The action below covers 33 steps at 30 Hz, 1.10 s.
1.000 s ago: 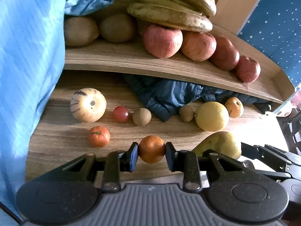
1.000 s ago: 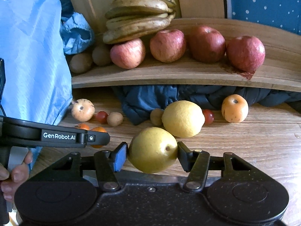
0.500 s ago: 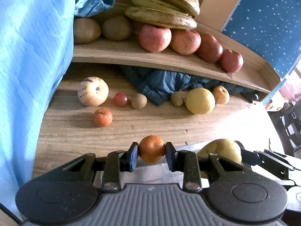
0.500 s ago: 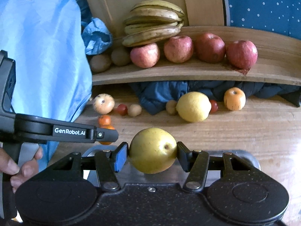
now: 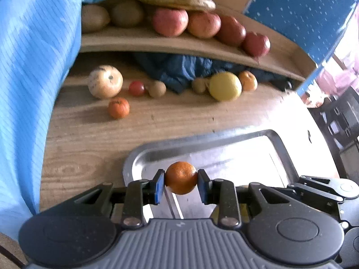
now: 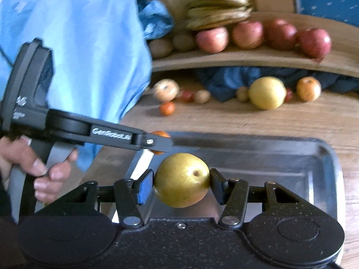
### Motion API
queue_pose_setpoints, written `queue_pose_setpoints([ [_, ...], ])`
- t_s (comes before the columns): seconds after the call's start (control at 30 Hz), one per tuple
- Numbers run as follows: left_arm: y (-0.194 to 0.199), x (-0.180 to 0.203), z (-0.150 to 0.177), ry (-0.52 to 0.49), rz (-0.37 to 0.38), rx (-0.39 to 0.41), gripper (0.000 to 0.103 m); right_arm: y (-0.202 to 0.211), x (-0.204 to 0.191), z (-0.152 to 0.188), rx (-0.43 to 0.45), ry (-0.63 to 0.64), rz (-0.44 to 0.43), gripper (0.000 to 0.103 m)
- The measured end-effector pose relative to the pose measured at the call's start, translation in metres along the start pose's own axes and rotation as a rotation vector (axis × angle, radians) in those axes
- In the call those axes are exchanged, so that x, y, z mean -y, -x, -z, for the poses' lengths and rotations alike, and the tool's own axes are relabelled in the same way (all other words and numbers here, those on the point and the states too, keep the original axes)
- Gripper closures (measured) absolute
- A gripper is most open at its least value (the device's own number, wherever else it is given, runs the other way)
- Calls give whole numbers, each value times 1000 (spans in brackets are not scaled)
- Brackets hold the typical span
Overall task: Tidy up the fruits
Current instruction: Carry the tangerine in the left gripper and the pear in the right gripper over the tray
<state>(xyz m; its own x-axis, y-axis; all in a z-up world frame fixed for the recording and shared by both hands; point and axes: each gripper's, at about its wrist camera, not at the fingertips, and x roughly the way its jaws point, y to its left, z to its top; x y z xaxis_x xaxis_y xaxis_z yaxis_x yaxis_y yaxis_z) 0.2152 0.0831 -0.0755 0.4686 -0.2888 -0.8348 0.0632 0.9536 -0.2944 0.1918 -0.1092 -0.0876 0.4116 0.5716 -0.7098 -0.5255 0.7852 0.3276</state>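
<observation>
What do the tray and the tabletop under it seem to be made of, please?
The tray looks like bare metal, probably steel: grey, smooth, with bright glare and soft reflections on its floor and rolled rim. The tabletop looks like wood or a wood-look laminate: brown grain lines and a knot pattern, matte to satin; which of the two cannot be told.

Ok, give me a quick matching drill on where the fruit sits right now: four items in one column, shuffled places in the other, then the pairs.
Things:
1. orange
2. pear
3. bananas
4. lemon

Places:
A. on the wooden table, in front of the blue cloth
B. clamped in the right gripper over the metal tray
C. on the upper shelf, above the apples
D. clamped in the left gripper

Pairs: 1-D, 2-B, 3-C, 4-A
</observation>
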Motion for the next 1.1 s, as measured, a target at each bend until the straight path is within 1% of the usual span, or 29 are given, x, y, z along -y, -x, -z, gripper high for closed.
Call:
queue_pose_setpoints([
  [0.2, 1, -4, 7, -16, 16, -37, 69, -7, -13, 9, -72, 43, -75, 49],
  [0.33, 3, -9, 11, -22, 16, -54, 69, -8, -15, 10, -95, 44, -102, 51],
  [0.5, 4, -11, 17, -17, 16, -73, 69, -8, -13, 10, -103, 27, -97, 51],
  [0.8, 3, -7, 22, -25, 9, -83, 69, -6, -9, 13, -110, 16, -78, 51],
  [1.0, 4, -3, 29, -18, -21, -80, 66, 1, -3, 22, -115, 4, -72, 51],
  [1.1, 6, 0, 34, -7, -42, -76, 66, 2, -2, 29, -120, 8, -71, 48],
])
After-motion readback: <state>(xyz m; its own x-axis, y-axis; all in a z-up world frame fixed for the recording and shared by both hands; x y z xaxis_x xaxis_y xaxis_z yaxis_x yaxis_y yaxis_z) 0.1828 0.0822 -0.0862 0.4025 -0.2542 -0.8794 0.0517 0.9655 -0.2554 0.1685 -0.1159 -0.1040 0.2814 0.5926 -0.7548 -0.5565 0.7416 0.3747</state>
